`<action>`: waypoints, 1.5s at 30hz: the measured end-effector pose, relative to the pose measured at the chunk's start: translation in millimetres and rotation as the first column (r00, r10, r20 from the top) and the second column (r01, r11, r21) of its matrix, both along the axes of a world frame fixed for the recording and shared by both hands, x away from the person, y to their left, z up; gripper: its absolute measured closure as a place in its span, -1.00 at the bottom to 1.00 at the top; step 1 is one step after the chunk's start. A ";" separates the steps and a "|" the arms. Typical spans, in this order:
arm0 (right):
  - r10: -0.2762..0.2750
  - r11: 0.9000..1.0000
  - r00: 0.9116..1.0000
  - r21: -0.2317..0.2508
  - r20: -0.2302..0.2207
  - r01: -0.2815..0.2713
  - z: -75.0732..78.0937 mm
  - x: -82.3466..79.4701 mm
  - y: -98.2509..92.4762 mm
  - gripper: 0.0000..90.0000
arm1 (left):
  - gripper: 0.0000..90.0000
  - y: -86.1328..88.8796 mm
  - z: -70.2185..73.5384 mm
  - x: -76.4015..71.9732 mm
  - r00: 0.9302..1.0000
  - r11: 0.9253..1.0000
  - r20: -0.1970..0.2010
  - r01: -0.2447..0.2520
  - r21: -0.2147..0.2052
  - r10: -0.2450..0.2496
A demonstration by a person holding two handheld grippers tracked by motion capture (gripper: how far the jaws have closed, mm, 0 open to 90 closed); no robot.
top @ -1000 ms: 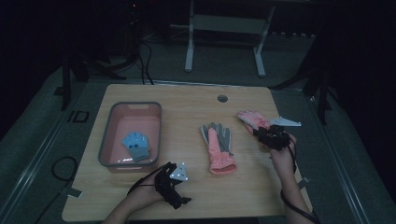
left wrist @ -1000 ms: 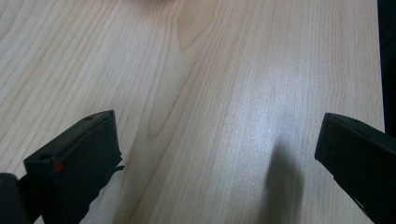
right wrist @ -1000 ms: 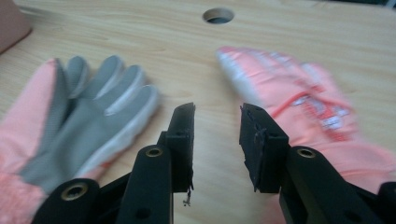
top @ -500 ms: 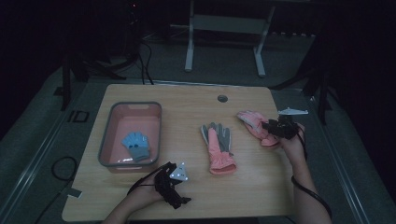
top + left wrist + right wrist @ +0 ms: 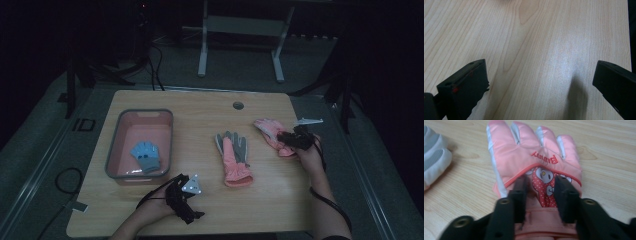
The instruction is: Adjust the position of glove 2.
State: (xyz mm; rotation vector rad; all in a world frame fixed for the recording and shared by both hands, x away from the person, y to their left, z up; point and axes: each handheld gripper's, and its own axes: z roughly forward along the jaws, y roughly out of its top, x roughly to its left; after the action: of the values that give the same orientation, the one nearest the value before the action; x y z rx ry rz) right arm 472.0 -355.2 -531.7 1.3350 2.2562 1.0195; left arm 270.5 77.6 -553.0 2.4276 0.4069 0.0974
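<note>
The pink glove (image 5: 534, 167) is lying at the table's (image 5: 200, 107) right side, fingers pointing far-left, directly under the right gripper (image 5: 540, 187). Its jaws have just been closing astride the glove's back; whether fabric is being pinched cannot be told. The left gripper (image 5: 536, 82) is being held apart, well away near-left. The cuff is being hidden.

Grey-rimmed pink plastic tub (image 5: 113, 150) being kept at table's left, small blue glove (image 5: 146, 155) lying inside, grey-palmed pink glove (image 5: 234, 157) centred, pink Bunny-printed glove (image 5: 270, 132) lying right.
</note>
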 end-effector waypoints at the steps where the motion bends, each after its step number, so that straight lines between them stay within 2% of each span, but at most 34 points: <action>1: 0.004 1.000 1.000 -0.006 -0.001 -0.004 -0.5 -0.1 0.8 0.60 | -1.00 0.0 -0.3 0.1 1.000 1.000 -0.001 -0.001 0.000 0.001; 6: -0.016 1.000 1.000 -0.026 -0.017 0.016 -0.1 -0.9 5.3 0.88 | -1.00 -0.1 -0.8 -0.2 1.000 1.000 0.005 -0.004 -0.001 0.004; 8: -0.044 0.998 0.999 -0.036 -0.011 0.043 1.2 -3.4 8.8 0.94 | -1.00 -0.2 -0.8 -0.3 1.000 1.000 0.005 -0.002 0.005 0.002; 11: -0.115 0.993 0.993 -0.002 -0.005 0.115 7.8 -10.3 12.8 0.97 | -1.00 -0.2 -0.5 -0.8 1.000 1.000 0.008 0.004 0.004 -0.004; 15: -0.215 0.977 0.977 -0.016 0.012 0.215 22.3 -26.5 21.5 0.98 | -1.00 0.9 0.6 -0.2 1.000 1.000 0.009 0.000 -0.007 0.000; 18: -0.243 0.970 0.970 -0.011 0.022 0.243 36.0 -41.7 27.7 0.98 | -1.00 0.8 0.3 -0.1 1.000 1.000 0.010 -0.001 -0.003 0.001; 20: -0.270 0.963 0.962 0.005 0.027 0.270 43.8 -52.3 29.8 0.98 | -1.00 0.2 0.4 -0.6 1.000 1.000 0.009 -0.002 0.000 0.002; 23: -0.321 0.947 0.946 0.008 0.044 0.321 52.4 -68.6 31.7 0.98 | -1.00 -0.2 0.1 -1.0 1.000 1.000 0.009 0.000 0.002 0.000; 25: -0.358 0.934 0.932 0.008 0.056 0.358 56.2 -79.8 32.8 0.98 | -1.00 -0.4 0.3 -1.1 1.000 1.000 0.010 0.002 0.002 -0.002; 26: -0.368 0.930 0.928 0.005 0.057 0.369 57.2 -83.2 33.1 0.98 | -1.00 -0.5 0.3 -1.1 1.000 1.000 0.009 0.002 0.000 -0.002; 27: -0.384 0.923 0.922 0.018 0.055 0.384 58.1 -87.9 32.9 0.98 | -1.00 -0.5 0.4 -1.1 1.000 1.000 0.009 0.002 0.003 -0.002; 30: -0.419 0.908 0.907 0.047 0.045 0.417 57.9 -102.0 34.1 0.98 | -1.00 -0.5 0.3 -1.0 1.000 1.000 0.010 0.001 0.004 -0.002; 33: -0.434 0.900 0.900 0.051 0.045 0.432 54.1 -114.3 39.7 0.98 | -1.00 -0.4 0.3 -1.0 1.000 1.000 0.009 0.001 0.002 -0.001; 35: -0.422 0.906 0.905 0.066 0.055 0.419 49.9 -119.5 42.5 0.98 | -0.99 -0.6 0.4 -1.2 1.000 1.000 0.010 0.003 0.005 -0.003; 36: -0.430 0.902 0.902 0.067 0.048 0.426 47.0 -120.9 44.1 0.98 | -1.00 -0.6 0.5 -1.3 1.000 1.000 0.011 0.003 0.005 -0.003; 41: -0.458 0.889 0.888 0.020 0.030 0.457 28.0 -123.4 52.3 0.97 | -0.99 -0.2 0.2 -1.2 1.000 1.000 0.009 0.001 0.004 -0.001; 45: -0.462 0.887 0.887 -0.007 0.007 0.462 13.4 -123.3 55.0 0.96 | -1.00 -0.1 0.1 -0.9 1.000 1.000 0.009 0.001 0.005 -0.001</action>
State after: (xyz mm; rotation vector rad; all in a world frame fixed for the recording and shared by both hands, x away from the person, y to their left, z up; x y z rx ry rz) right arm 348.7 -300.2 -518.4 1.7477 1.7947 0.8342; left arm 269.6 77.5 -552.9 2.4312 0.4023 0.1094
